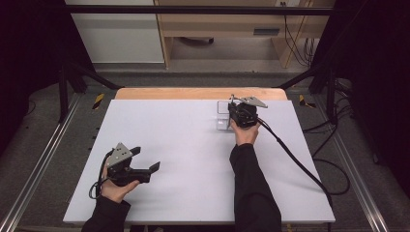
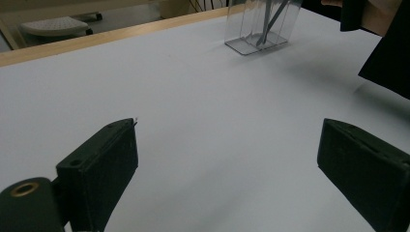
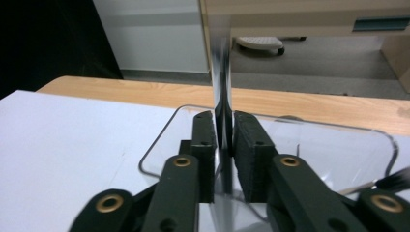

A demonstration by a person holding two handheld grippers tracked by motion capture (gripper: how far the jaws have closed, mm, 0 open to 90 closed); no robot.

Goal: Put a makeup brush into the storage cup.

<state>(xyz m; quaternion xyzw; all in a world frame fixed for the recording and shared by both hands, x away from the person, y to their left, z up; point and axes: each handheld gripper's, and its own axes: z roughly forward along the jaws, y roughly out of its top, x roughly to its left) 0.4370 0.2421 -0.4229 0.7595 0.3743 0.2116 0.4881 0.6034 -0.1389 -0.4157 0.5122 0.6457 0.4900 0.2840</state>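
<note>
A clear plastic holder stands near the far edge of the white table, right of the middle. My right gripper hangs over it, pointing down. In the right gripper view the jaws are closed against a thin shiny metal utensil handle that stands upright inside the holder's rim. My left gripper rests low at the near left, open with nothing between its jaws. From there the holder shows far off with metal utensils in it.
A wooden strip runs along the table's far edge, with floor, cabinets and cables beyond it. A black cable trails from the right gripper across the table's right side. Another utensil's tip lies at the holder's right.
</note>
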